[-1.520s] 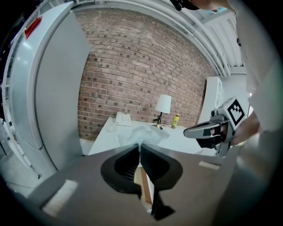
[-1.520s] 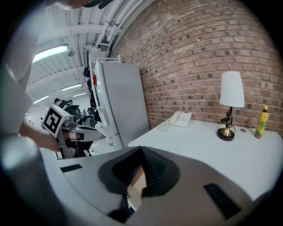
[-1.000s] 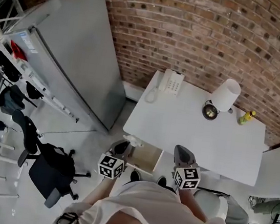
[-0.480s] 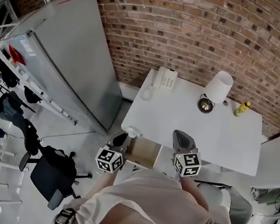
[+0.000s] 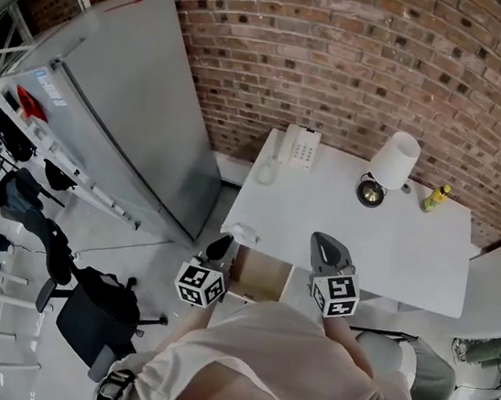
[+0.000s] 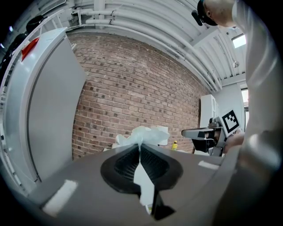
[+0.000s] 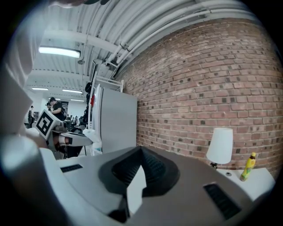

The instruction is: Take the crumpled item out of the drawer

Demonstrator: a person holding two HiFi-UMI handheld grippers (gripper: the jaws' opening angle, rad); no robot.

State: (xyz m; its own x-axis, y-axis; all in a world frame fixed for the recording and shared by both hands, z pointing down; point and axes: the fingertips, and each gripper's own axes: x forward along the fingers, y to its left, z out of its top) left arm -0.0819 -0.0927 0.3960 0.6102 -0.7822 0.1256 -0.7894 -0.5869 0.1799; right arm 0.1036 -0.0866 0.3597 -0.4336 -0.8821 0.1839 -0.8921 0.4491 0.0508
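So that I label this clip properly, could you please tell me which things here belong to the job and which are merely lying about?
Job: crumpled white item, pinched in the shut left tongs; open drawer at the front of the desk; right tongs, shut and empty.
Lying about: telephone, lamp and yellow bottle on the desk; office chair.

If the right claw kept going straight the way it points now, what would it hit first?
Right claw: probably the brick wall, left of the lamp; depth is unclear.
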